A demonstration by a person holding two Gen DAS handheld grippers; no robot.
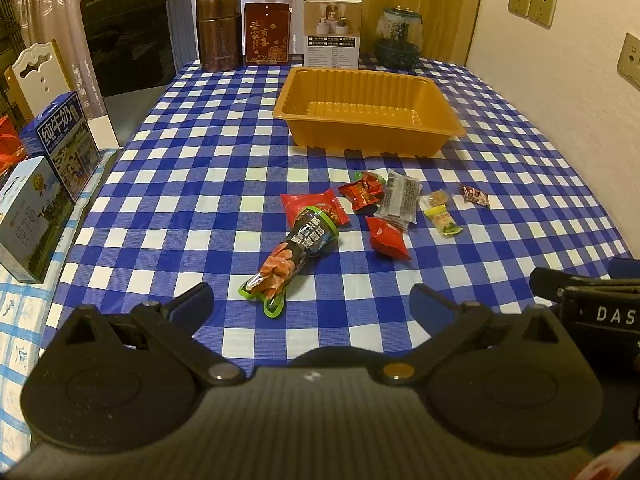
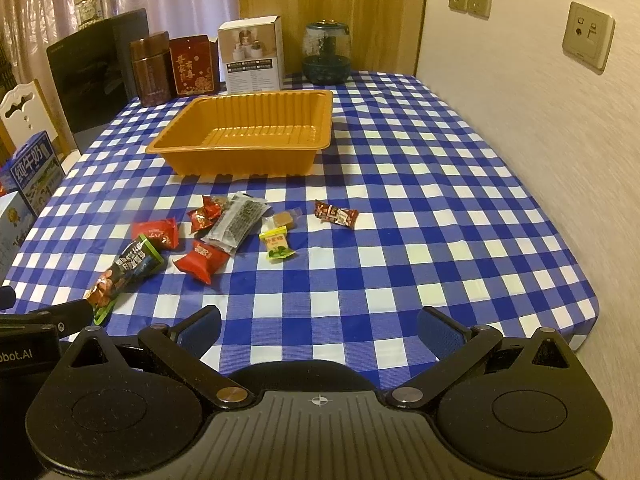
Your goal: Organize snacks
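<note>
Both my claws, left and right, hang wide and empty over the worktop. The snacks lie loose just before the empty tray. Only my left view shows the milk cartons whole; the right crops them at its edge. Small wrappers' print is unreadable.

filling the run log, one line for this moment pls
stage: start | left gripper: open | right gripper: open | tray: empty | snacks: on tablecloth
</note>
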